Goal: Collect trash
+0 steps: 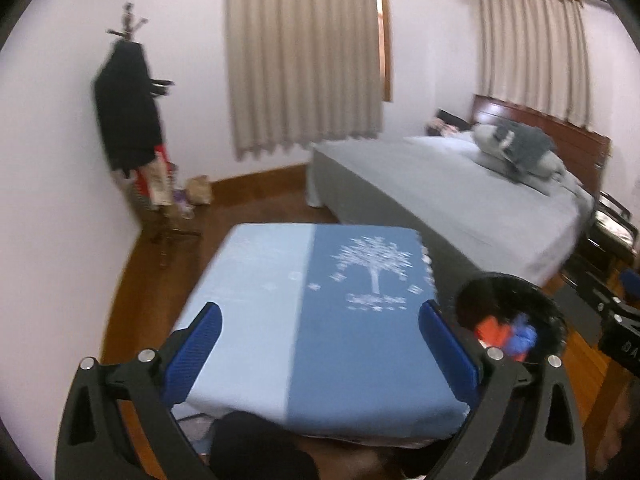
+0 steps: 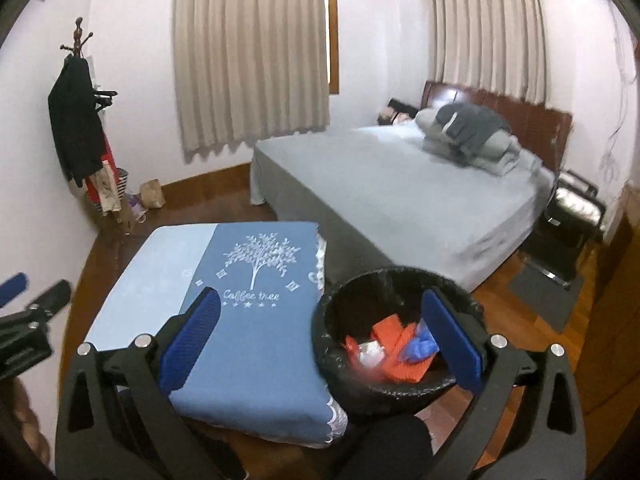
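Note:
A black-lined trash bin point(image 2: 332, 320) stands on the floor to the right of a small table with a blue cloth point(image 2: 248, 320). Inside lie orange wrappers point(image 2: 394, 334), a crumpled blue piece point(image 2: 420, 346) and a pale scrap. In the left wrist view the bin point(image 1: 552, 312) shows at the right, with the orange and blue trash point(image 1: 508, 332) inside. My left gripper point(image 1: 320, 344) hangs open high above the table cloth point(image 1: 304, 320), nothing between its blue pads. My right gripper point(image 2: 324, 340) is open too, above the bin's left rim, and holds nothing.
A grey bed point(image 2: 400, 200) with folded bedding fills the right side. A coat stand point(image 2: 80, 128) with dark clothes, bags and a paper bag point(image 2: 152, 194) sits in the far left corner. A black luggage case point(image 2: 568, 216) stands beside the bed. Wooden floor runs between the table and the bed.

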Motion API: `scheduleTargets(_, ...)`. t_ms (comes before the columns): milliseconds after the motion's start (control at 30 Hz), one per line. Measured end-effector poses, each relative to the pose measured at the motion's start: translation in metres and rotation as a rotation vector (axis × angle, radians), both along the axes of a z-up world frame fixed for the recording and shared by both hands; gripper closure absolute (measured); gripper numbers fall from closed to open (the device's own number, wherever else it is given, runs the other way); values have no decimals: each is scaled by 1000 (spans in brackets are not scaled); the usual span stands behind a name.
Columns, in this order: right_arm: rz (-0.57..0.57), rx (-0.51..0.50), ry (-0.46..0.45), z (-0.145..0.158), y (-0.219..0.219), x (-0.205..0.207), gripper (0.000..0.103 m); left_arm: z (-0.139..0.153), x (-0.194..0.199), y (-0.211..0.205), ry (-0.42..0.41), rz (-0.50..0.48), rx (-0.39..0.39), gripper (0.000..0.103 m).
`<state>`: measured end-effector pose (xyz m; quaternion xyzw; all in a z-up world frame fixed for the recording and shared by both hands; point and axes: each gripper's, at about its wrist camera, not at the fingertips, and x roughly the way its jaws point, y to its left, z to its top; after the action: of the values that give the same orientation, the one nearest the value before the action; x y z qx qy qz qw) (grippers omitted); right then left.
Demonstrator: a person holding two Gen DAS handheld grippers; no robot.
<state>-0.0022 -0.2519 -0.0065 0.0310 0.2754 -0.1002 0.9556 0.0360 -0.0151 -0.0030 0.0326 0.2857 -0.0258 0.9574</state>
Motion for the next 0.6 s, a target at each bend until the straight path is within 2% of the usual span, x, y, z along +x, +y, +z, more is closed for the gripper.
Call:
scheduleTargets(233,-61,3,-72,18,28,-27,5,17,-29,35,-46,121,12,6)
scheduleTargets(600,-93,-6,-100,27,42,-59,5,30,-64,57,-73,139,-36,6)
